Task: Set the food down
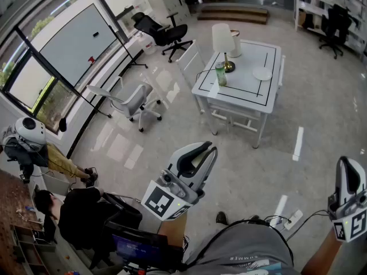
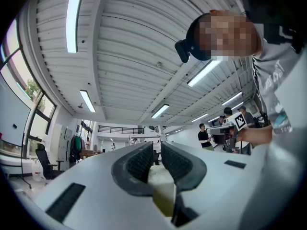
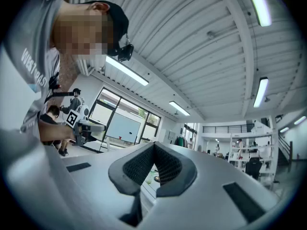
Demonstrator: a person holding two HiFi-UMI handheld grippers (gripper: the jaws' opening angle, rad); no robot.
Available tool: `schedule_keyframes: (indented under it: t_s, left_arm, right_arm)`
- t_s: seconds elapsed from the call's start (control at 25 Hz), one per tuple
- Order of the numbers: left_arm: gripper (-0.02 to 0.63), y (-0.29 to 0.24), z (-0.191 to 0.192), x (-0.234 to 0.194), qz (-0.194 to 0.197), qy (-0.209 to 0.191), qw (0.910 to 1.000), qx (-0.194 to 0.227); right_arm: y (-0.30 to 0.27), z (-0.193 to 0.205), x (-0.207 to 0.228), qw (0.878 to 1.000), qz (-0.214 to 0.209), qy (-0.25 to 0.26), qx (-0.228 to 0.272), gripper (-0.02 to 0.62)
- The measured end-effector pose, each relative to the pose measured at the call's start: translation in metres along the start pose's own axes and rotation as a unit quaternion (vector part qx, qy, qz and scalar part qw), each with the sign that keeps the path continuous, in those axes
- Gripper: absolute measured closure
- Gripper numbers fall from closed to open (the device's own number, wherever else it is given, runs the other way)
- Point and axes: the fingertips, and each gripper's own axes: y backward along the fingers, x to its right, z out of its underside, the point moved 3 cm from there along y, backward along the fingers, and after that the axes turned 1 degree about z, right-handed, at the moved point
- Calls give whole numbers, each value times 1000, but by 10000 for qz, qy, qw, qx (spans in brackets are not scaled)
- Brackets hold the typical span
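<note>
Food piece (image 2: 161,183), pale, is held clamped between the narrowly parted left gripper (image 2: 157,148) jaws; right gripper (image 3: 154,147) jaws are closed together, empty.

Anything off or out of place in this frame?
Nothing spilled or damaged. Only oddity: both grippers point up at the ceiling, away from the white table, which stands across the floor. The left gripper grips a pale piece of food; the right gripper is shut and empty. The lamp stands upright.
</note>
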Motion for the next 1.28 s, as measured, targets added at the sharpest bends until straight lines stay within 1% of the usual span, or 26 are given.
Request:
schedule_keyframes:
  t_s: [0.12, 0.24, 0.4, 0.52, 0.6, 0.8, 1.08, 1.28]
  left_arm:
    - [546, -5, 20, -11, -46, -356, 9993, -119]
    - [546, -11, 29, -17, -67, -433, 9988, -230]
    - [546, -16, 26, -11, -35, -430, 9989, -191]
    - [546, -20, 28, -6, 2, -375, 9990, -255]
    - [546, -23, 29, -5, 2, -406, 9989, -237]
    - [546, -34, 30, 3, 13, -465, 9987, -226]
    - [546, -58, 34, 24, 17, -461, 9985, -287]
    - [546, -74, 46, 38, -37, -403, 9987, -295]
  right_arm:
    - [-9, 33, 4, 9998, -82, 184, 85, 589]
    - [-24, 54, 10, 9999, -75, 91, -18, 589]
    - [-27, 54, 9, 10000, -35, -82, -8, 589]
    - [-27, 54, 10, 9999, -3, -109, -10, 589]
    - [-25, 52, 13, 9999, 22, -141, 21, 589]
    - [-20, 50, 16, 9996, -102, -261, 81, 586]
    - [-10, 61, 37, 9992, -34, -387, 40, 586]
    - [-6, 75, 50, 9989, -194, -436, 15, 586]
